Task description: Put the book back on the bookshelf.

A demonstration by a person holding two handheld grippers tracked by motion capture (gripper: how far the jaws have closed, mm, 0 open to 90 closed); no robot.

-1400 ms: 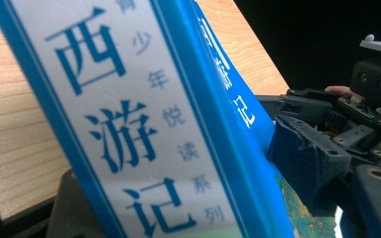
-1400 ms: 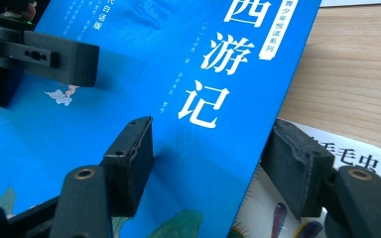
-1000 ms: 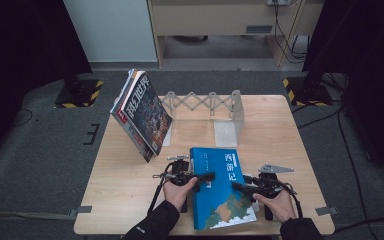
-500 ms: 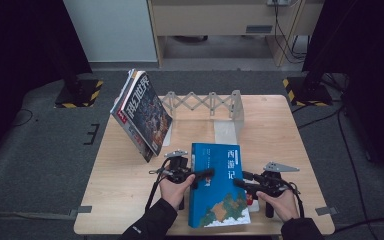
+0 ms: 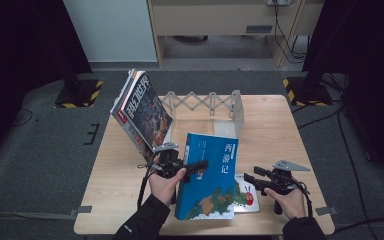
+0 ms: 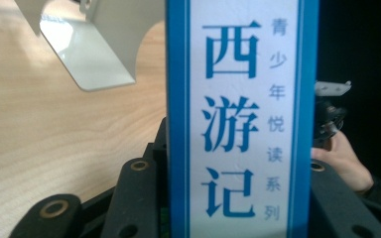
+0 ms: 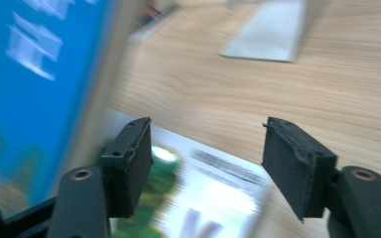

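Note:
A blue book [image 5: 207, 175] with a white title strip stands tilted up off the table. My left gripper [image 5: 200, 165] is shut on it at its left edge. In the left gripper view the book's spine [image 6: 243, 124] sits between the two black jaws. My right gripper [image 5: 250, 181] hovers open to the right of the book, apart from it. The right gripper view has its fingers [image 7: 134, 158] spread wide over a thin white picture book [image 7: 203, 198], which lies flat on the table, with the blue book [image 7: 34, 99] at the left.
Several books [image 5: 142, 110] lean at the back left against an expandable metal rack [image 5: 200, 102] with a bookend [image 5: 236, 107] at its right end. The wooden table [image 5: 275, 130] has bare room at the right and back right.
The left gripper has lifted the blue book from lying flat to nearly upright, moving it up and away and uncovering the white picture book. The right gripper has stayed near the book's right edge.

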